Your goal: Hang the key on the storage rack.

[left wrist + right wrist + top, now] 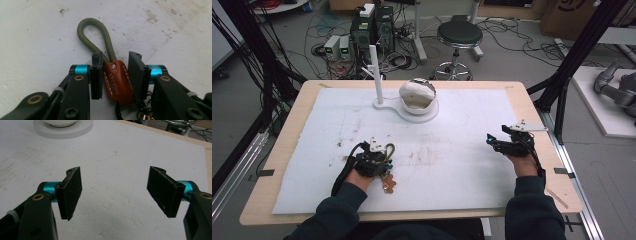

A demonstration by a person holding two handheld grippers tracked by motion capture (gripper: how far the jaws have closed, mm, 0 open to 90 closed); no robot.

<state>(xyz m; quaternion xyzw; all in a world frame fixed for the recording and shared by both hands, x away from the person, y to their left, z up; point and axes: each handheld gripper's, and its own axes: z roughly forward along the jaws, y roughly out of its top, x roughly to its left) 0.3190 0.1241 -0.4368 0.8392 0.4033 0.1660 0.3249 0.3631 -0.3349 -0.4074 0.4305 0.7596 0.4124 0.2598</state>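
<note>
on the mat (pixel 452 125), left gripper (pixel 115 72) clamps keychain (pixel 117 80) by its tab; olive loop clear in left gripper view, blurry from high view. right gripper (pixel 113 192) wide apart, holding nothing.

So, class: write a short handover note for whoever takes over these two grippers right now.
Left gripper: jaws around the brown leather tab of the keychain, olive cord loop pointing ahead; the tab touches one jaw, so not clearly clamped.
Right gripper: open, holding nothing, over the white mat.
White stand with post and bowl sits at the far side.
Done: keychain reached. Left: close, lift, probably carry it to the stand.
</note>
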